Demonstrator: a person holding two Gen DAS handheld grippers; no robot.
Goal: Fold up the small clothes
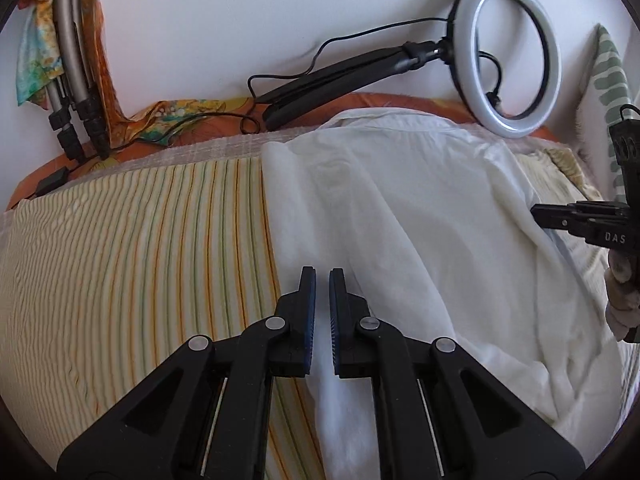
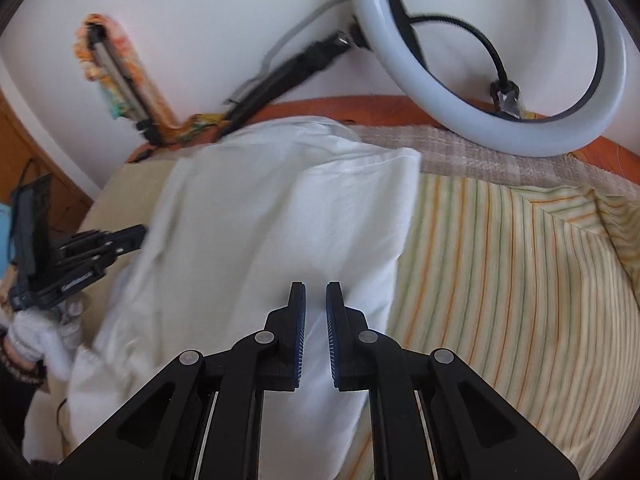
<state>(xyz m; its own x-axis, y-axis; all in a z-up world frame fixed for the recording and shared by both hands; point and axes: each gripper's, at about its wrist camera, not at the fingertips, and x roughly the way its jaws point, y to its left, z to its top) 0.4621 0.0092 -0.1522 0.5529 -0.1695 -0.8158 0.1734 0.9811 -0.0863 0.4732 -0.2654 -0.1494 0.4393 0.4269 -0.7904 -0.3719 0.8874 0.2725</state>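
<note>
A white garment (image 1: 400, 220) lies spread on a striped sheet (image 1: 140, 240), partly folded lengthwise. My left gripper (image 1: 322, 276) hovers over its left folded edge, jaws a narrow gap apart, nothing between them. My right gripper (image 2: 316, 288) is over the garment (image 2: 260, 220) near its right edge, jaws also a narrow gap apart and empty. The right gripper also shows in the left wrist view (image 1: 538, 212) at the garment's far right edge. The left gripper shows in the right wrist view (image 2: 140, 234) at the garment's left side.
A ring light (image 1: 508, 56) on a black arm leans against the white wall behind the bed. Tripod legs (image 1: 76, 92) and a floral cloth (image 1: 36, 52) stand at the back left. A patterned pillow (image 1: 612, 80) is at the right.
</note>
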